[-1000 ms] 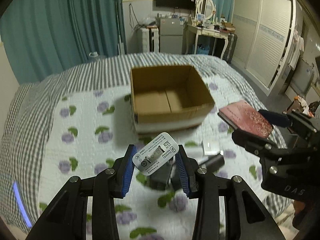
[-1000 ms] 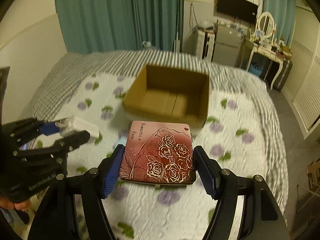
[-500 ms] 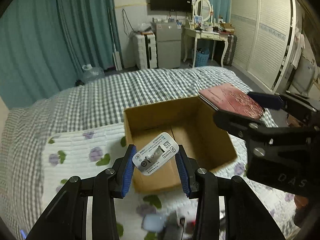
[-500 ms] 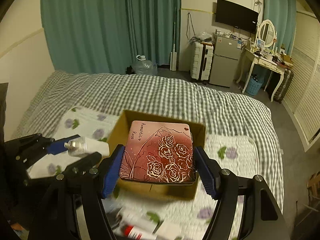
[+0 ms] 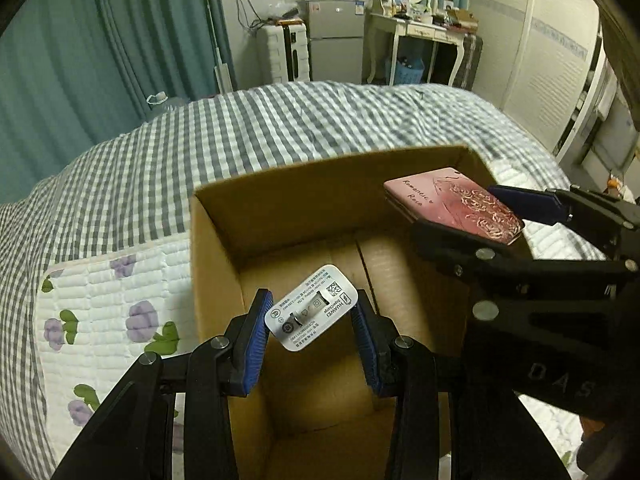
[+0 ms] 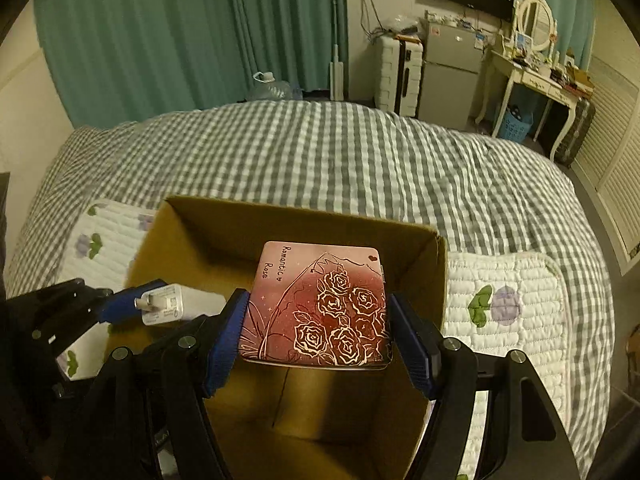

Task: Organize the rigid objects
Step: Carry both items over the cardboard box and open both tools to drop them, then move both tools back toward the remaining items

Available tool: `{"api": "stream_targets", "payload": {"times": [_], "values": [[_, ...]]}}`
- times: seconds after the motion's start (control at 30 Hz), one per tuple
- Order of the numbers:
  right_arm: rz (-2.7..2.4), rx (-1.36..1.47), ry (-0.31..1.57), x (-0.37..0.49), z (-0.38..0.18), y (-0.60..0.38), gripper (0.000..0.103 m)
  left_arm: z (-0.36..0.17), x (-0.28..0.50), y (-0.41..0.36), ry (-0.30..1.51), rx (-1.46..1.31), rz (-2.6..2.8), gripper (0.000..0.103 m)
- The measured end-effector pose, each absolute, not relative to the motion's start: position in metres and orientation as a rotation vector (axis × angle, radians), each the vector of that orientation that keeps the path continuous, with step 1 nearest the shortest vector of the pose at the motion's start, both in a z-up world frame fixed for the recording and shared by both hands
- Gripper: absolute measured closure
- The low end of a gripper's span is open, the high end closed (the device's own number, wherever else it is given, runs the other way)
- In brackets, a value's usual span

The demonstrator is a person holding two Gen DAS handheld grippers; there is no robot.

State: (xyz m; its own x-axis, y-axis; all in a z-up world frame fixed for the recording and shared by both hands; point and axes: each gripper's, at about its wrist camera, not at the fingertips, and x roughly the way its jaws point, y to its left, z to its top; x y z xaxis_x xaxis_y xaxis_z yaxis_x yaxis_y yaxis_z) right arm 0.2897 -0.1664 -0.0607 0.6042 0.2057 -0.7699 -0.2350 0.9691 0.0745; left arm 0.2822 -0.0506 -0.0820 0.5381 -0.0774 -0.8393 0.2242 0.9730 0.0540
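Cardboard box (image 5: 216, 248), centre frame, looks empty inside. The left gripper (image 5: 312, 326) clamps a white charger (image 5: 311, 307) over it; the right gripper (image 6: 318, 338) clamps a pink rose-printed case (image 6: 320, 304) at the right. Neither item is released; both drops remain.

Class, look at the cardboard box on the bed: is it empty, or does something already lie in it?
Empty as far as visible: the cardboard box shows only bare floor; the charger and pink tin hang above, still gripped.
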Motion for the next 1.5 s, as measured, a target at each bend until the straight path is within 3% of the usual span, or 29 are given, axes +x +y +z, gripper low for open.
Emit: {"api": "stream_targets", "payload": {"times": [0.13, 0.23, 0.67, 0.9, 1.13, 1.5], "values": [[0.267, -0.011, 0.875, 0.288, -0.062, -0.173, 0.031, -0.089, 0.279, -0.052, 1.029, 0.178, -0.167, 0.060], [0.262, 0.002, 0.840, 0.279, -0.042, -0.183, 0.024, -0.079, 0.274, -0.051, 1.012, 0.199, -0.136, 0.044], [0.190, -0.072, 0.622, 0.163, 0.109, -0.222, 0.011, 0.075, 0.179, -0.031, 0.822, 0.135, -0.051, 0.037], [0.196, -0.093, 0.538, 0.075, 0.159, -0.225, 0.000, 0.113, 0.116, -0.017, 0.771, 0.130, -0.042, 0.034], [0.232, -0.154, 0.557, 0.027, 0.136, -0.212, 0.000, 0.088, 0.060, 0.001, 0.786, 0.128, -0.029, 0.033], [0.369, -0.270, 0.728, 0.003, -0.018, -0.172, 0.000, -0.026, 0.021, 0.017, 0.890, 0.082, 0.033, 0.033]]}}
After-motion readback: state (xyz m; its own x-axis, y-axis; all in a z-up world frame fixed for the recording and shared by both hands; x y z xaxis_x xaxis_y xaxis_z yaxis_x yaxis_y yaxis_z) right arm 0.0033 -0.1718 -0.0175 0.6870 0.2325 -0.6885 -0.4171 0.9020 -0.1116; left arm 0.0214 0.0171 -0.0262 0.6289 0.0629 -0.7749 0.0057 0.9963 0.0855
